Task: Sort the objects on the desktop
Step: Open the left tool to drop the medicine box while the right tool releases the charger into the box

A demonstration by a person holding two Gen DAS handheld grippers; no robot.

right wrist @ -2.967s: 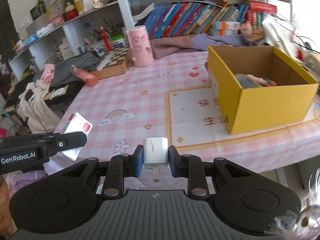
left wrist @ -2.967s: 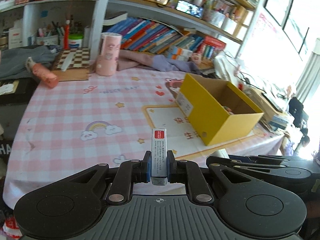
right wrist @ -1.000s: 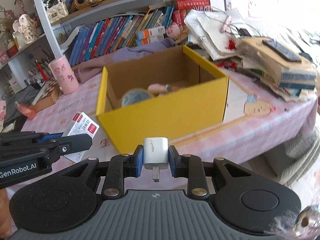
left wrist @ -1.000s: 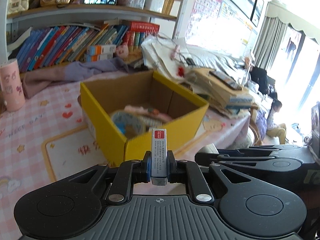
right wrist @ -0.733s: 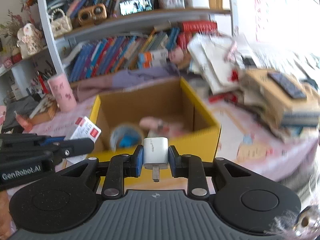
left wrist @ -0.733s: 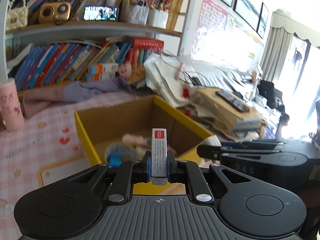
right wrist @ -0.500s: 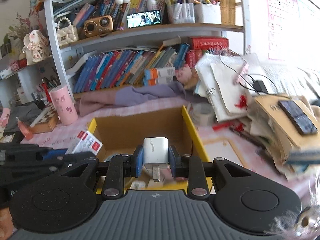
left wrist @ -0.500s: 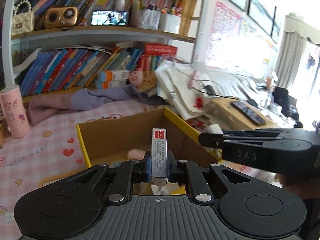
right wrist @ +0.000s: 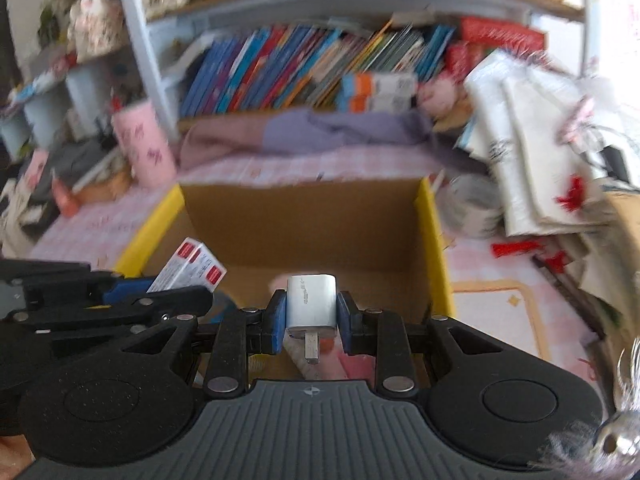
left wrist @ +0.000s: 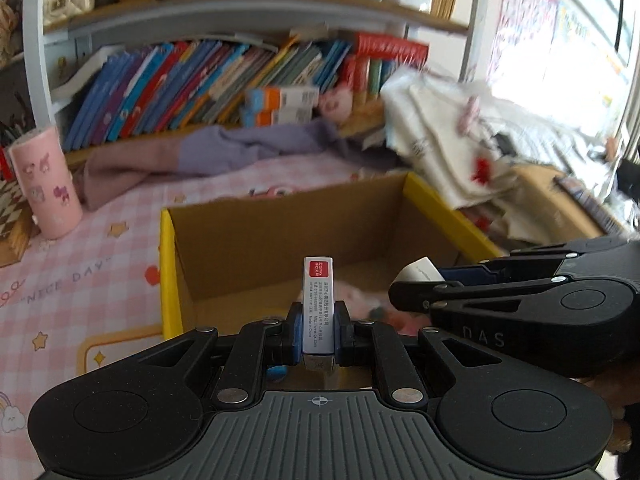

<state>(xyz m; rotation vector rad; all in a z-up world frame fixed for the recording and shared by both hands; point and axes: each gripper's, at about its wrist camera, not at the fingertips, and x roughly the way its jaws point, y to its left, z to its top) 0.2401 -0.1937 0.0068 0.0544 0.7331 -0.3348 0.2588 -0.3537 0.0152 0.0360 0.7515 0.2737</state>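
The left gripper [left wrist: 318,334] is closed on a small white box with a red label [left wrist: 318,308], held upright by its narrow sides. The right gripper [right wrist: 312,322] pinches a white charger plug [right wrist: 311,306], its metal prong pointing toward the camera. Both items hang above the open yellow cardboard box [left wrist: 170,264] on the pink checked tablecloth [left wrist: 80,264], where some blurred things already lie. The small box looks light and a little crushable, so the flat faces are the good place to hold it. The plug seems hard, smooth and maybe slippery; holding its flat sides appears safest.
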